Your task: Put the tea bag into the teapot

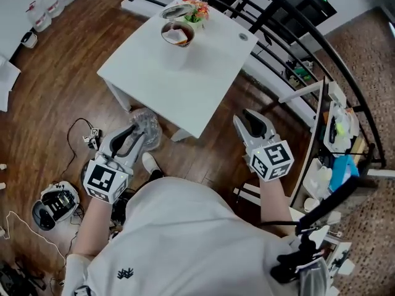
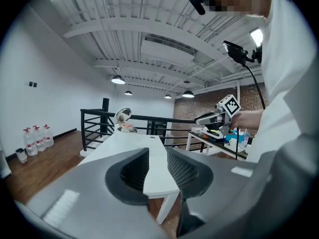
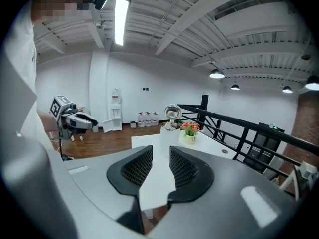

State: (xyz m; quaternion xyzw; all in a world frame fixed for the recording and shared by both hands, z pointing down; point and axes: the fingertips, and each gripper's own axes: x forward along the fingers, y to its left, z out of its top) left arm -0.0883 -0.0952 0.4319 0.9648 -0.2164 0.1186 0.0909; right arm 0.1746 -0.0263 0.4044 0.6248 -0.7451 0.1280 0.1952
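Note:
A metal teapot (image 1: 178, 34) stands at the far side of the white table (image 1: 185, 85), its lid (image 1: 176, 10) swung open. Something white and orange lies in its mouth; I cannot tell if it is the tea bag. The teapot also shows small and far in the left gripper view (image 2: 123, 119) and the right gripper view (image 3: 172, 116). My left gripper (image 1: 137, 130) hangs over the floor off the table's near left corner, open and empty. My right gripper (image 1: 247, 118) is level with it off the near right corner, jaws apart with nothing between them.
A small pot of flowers (image 1: 196, 11) stands beside the teapot. A black railing (image 1: 290, 29) runs behind the table. A white shelf with clutter (image 1: 336, 134) is at the right. Crumpled clear plastic (image 1: 148, 128), cables and a device (image 1: 55, 203) lie on the wooden floor.

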